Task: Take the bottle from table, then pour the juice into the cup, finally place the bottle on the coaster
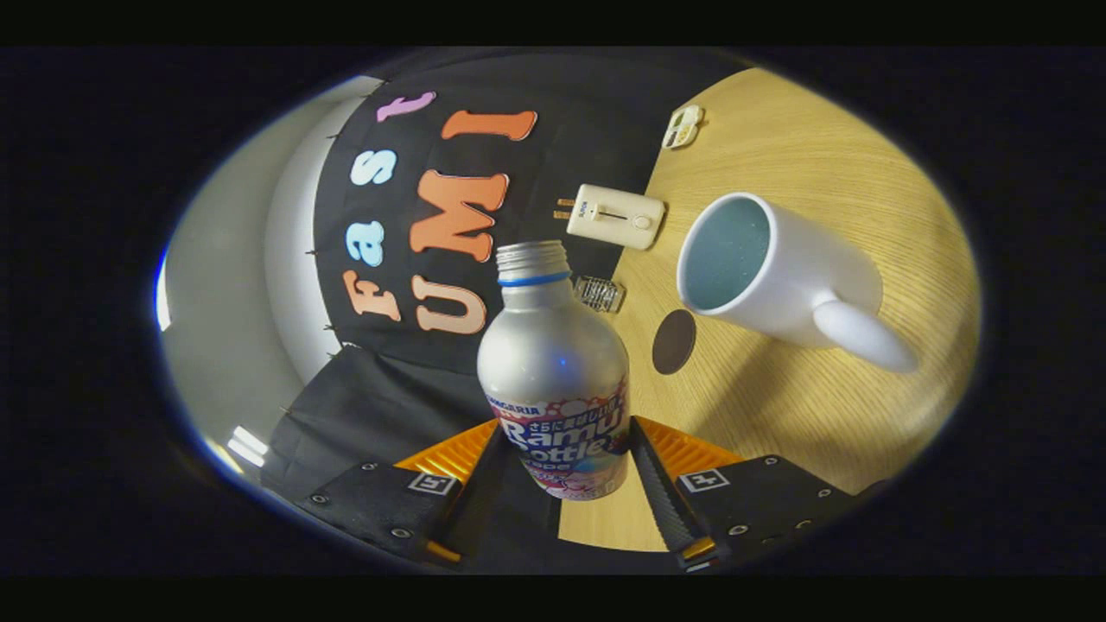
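Holding the bottle [553,380] clamped by its lower body, the gripper [563,471] tilts it, open neck toward the cup [760,272] for pouring; coaster [674,341] beside the cup

Bottle [553,380] between gripper [566,484] fingers; coaster [674,341] just beyond, cup [769,272] right of it, on table [821,415].

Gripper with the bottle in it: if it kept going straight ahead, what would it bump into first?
Probably the black booth wall. The gripper holds the silver bottle between its jaws, and the bottle's neck points there; depth is unclear.
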`<action>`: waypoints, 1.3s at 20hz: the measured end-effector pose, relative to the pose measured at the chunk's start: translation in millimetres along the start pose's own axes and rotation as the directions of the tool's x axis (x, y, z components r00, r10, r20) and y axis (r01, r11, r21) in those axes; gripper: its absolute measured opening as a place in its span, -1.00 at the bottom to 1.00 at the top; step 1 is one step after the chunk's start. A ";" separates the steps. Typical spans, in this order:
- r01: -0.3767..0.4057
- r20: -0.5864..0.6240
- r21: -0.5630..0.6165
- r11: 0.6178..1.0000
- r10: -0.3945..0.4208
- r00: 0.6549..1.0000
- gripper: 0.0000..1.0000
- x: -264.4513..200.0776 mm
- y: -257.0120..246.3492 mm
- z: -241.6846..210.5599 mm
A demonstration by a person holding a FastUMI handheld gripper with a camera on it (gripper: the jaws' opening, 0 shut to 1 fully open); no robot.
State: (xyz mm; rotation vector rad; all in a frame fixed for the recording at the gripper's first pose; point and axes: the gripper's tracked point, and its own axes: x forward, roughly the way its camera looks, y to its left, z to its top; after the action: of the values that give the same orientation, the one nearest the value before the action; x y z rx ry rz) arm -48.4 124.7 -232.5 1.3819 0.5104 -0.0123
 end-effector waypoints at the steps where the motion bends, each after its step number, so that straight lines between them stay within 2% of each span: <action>1: -0.001 -0.005 0.028 1.000 0.001 1.000 0.56 -0.3 0.3 1.2; 14: -0.022 -0.078 0.265 0.964 0.044 0.996 0.56 -4.8 9.0 -10.1; 20: -0.027 -0.072 0.347 0.937 0.056 0.996 0.56 -2.3 10.9 -5.1; 24: -0.052 -0.057 0.419 0.906 0.083 0.995 0.56 -2.8 16.4 -0.4; 26: -0.047 -0.055 0.424 0.904 0.078 0.995 0.56 -2.3 15.3 -0.1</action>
State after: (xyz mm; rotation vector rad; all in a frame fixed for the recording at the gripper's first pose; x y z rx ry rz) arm -45.9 127.3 -217.5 1.8306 0.5421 -0.0230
